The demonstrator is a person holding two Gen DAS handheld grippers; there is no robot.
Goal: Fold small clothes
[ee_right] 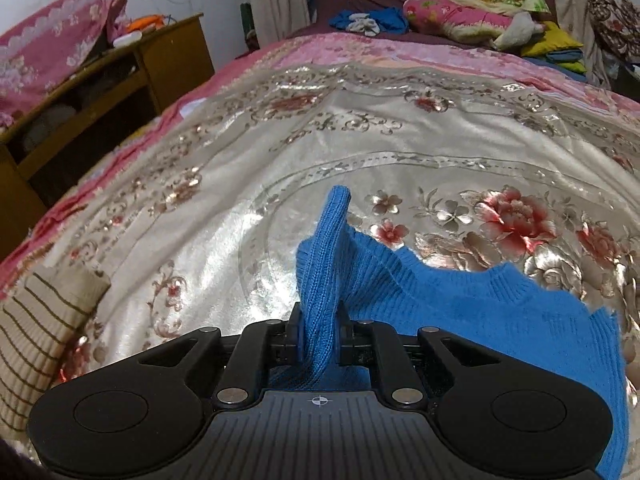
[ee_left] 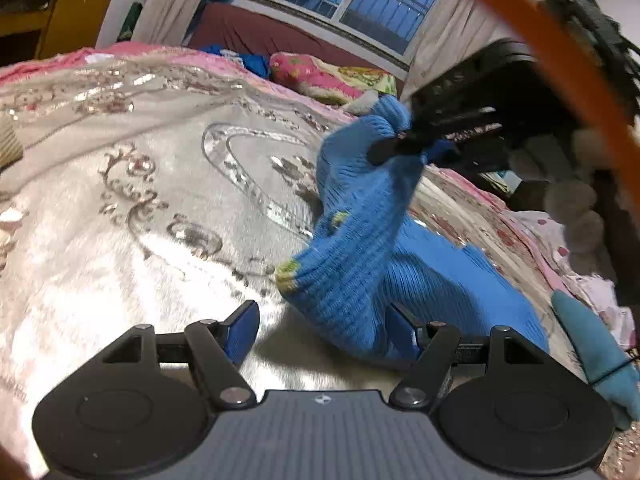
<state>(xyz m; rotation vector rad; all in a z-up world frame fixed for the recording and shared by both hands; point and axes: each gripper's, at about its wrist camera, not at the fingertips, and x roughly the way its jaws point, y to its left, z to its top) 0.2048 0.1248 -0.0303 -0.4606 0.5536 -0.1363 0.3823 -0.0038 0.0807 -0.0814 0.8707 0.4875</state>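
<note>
A small blue knitted sweater (ee_left: 400, 272) lies partly on the silvery floral bedspread (ee_left: 120, 200). My right gripper (ee_right: 319, 332) is shut on a fold of the sweater (ee_right: 460, 304) and lifts it off the bed; it also shows in the left wrist view (ee_left: 400, 146), holding the sweater's raised end. My left gripper (ee_left: 322, 328) is open and empty, low over the bedspread, with its right finger close beside the sweater's near edge. A sleeve cuff with a yellow-green trim (ee_left: 288, 276) hangs toward the left gripper.
A beige striped garment (ee_right: 36, 340) lies at the bed's left edge. A teal cloth (ee_left: 592, 348) lies right of the sweater. Pillows and clothes (ee_right: 472, 16) pile up at the far end. A wooden cabinet (ee_right: 120, 80) stands left of the bed.
</note>
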